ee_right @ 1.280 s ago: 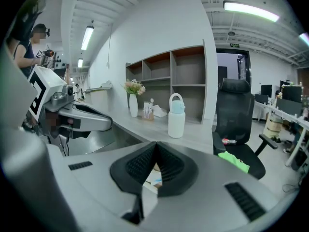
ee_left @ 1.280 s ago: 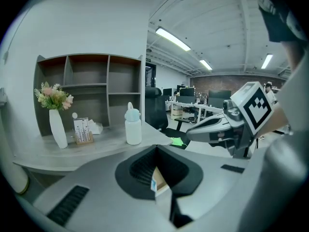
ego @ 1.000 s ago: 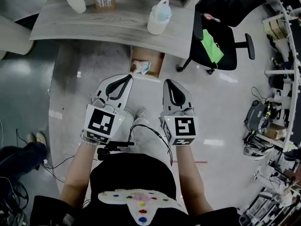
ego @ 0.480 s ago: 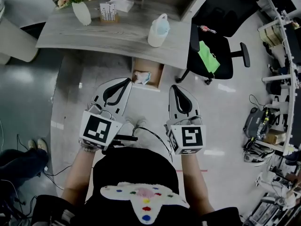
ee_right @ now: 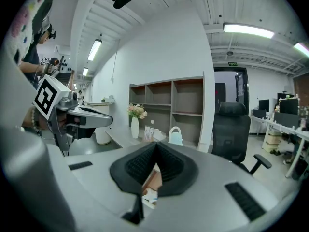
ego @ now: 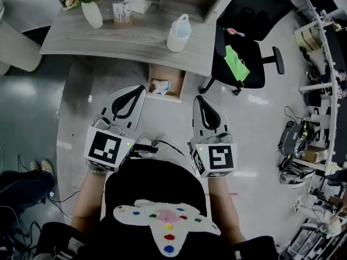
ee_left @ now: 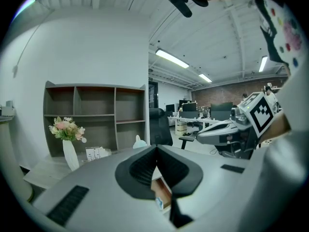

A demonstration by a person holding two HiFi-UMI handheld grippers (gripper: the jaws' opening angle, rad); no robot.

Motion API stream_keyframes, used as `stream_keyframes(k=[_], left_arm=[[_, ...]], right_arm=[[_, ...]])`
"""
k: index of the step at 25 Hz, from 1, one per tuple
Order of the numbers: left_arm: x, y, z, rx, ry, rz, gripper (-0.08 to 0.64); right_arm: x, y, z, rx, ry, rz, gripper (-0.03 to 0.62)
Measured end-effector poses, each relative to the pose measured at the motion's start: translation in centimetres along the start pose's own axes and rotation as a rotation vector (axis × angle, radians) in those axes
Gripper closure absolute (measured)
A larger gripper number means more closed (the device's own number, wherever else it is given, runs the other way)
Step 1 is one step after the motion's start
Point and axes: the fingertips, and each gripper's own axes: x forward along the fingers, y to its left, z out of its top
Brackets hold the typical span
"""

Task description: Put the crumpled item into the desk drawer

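Open desk drawer (ego: 180,80), under the desk (ego: 108,39), holds the crumpled item (ego: 160,86): a whitish lump, slightly longer across the drawer. Nearer than the drawer, left gripper (ego: 139,89) and right gripper (ego: 199,98) have jaws together, empty.

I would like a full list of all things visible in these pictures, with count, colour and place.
wooden desk: one, grey, ahead of the person
vase of pink flowers: one, white, desk's left end
handled jug: one, white and pale blue, desk's right part
open wooden drawer: one, brown, under the desk
crumpled item: one, white-blue, inside the drawer
office chair: one, black, right of the desk
cloth: one, green, on the chair
left gripper: grey, shut, empty
right gripper: grey, shut, empty
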Motion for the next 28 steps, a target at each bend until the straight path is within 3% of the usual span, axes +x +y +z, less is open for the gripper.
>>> stream_keyframes(k=[28], left_arm=[[-0.2, -0.8, -0.5, 0.012, 0.013, -0.01, 0.548]], right_arm=[[-0.8, 0.9, 1.7, -0.043, -0.029, 0.027, 0.588]])
